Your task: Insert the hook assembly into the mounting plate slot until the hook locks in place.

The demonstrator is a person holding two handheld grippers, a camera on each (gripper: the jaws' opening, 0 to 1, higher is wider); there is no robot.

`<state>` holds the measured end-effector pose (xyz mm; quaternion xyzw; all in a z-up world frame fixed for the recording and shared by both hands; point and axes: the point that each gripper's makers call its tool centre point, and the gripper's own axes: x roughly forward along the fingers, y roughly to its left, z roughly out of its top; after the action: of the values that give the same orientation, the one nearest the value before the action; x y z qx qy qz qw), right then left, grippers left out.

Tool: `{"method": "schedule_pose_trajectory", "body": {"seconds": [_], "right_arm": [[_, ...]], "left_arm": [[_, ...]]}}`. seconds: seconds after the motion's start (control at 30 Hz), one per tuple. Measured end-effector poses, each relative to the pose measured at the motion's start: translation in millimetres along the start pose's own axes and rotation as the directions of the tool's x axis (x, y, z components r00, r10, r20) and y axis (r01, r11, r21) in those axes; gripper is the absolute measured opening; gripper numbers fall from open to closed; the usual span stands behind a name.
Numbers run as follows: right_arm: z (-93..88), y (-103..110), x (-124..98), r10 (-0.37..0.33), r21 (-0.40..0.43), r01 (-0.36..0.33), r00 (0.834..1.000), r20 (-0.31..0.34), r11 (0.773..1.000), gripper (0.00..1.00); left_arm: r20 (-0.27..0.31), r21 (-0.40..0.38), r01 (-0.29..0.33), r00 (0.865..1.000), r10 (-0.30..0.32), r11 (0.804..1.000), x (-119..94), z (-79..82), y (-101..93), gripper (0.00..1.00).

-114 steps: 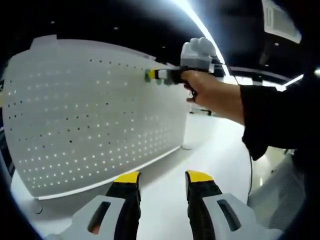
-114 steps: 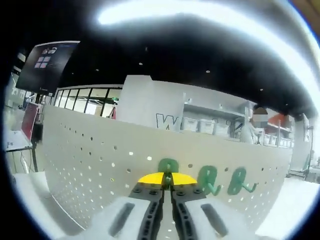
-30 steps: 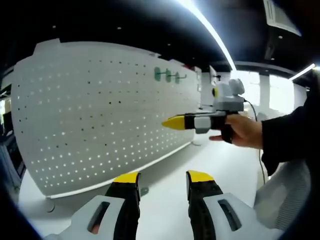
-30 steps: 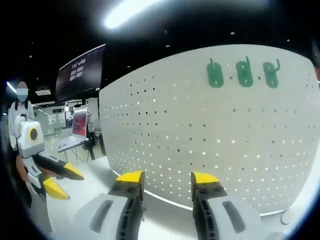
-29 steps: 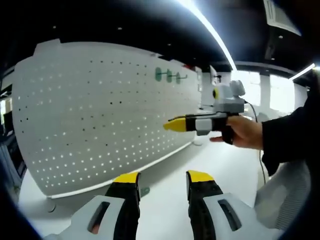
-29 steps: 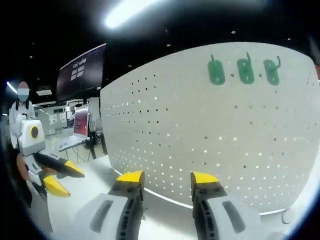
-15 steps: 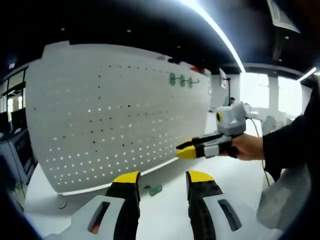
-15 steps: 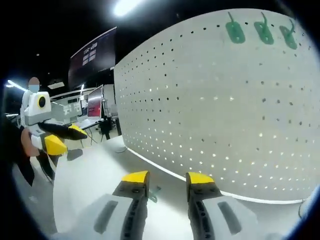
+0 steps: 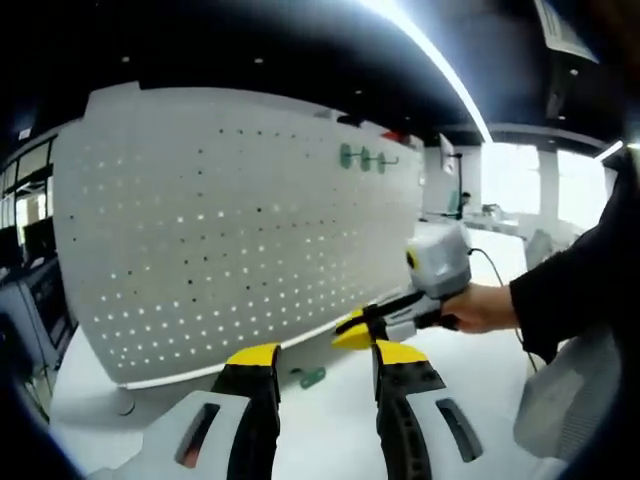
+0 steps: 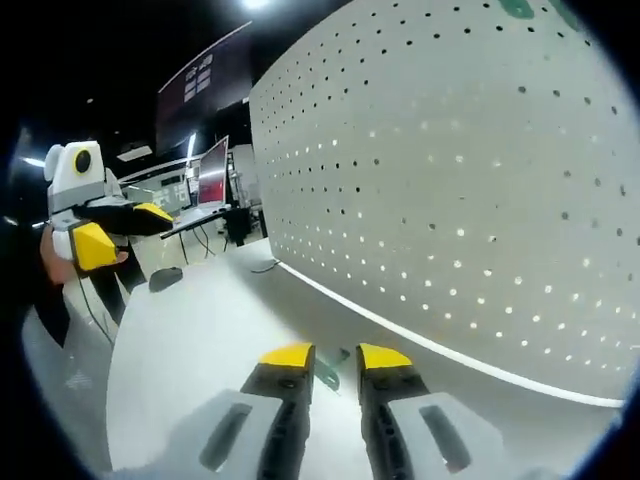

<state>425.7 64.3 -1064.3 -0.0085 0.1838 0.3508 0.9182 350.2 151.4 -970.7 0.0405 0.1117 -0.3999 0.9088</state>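
The spare green hook (image 10: 328,368) lies flat on the white desk (image 10: 190,340) just beyond the right gripper (image 10: 335,357), whose empty fingers are narrowly parted; the left gripper (image 9: 327,353), open and empty, is farther off.

The white table (image 9: 330,420) carries the upright pegboard (image 9: 200,230) — a green hook (image 9: 312,378) lies loose (near its base).

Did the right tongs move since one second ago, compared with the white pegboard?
Yes. In the left gripper view, the right tongs have gone down along the pegboard, from its middle rows to its bottom edge, toward the green hook on the table.
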Motion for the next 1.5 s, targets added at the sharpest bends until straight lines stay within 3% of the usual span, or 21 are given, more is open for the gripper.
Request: {"method": "schedule_pose_trajectory", "body": {"seconds": [0.63,1.5], "right_arm": [[-37.3,2.3,26.6,0.071,0.039,-0.067,0.992,-0.102,0.997,0.11],[-49.8,22.6,24.2,0.141,0.089,-0.130,0.982,-0.128,0.987,0.02]], "left_arm": [[-0.040,-0.011,0.006,0.999,-0.006,1.000,4.8,-12.7,1.4,0.37],[-0.046,-0.015,0.017,0.999,-0.018,1.000,5.9,-15.3,-1.1,0.36]]}}
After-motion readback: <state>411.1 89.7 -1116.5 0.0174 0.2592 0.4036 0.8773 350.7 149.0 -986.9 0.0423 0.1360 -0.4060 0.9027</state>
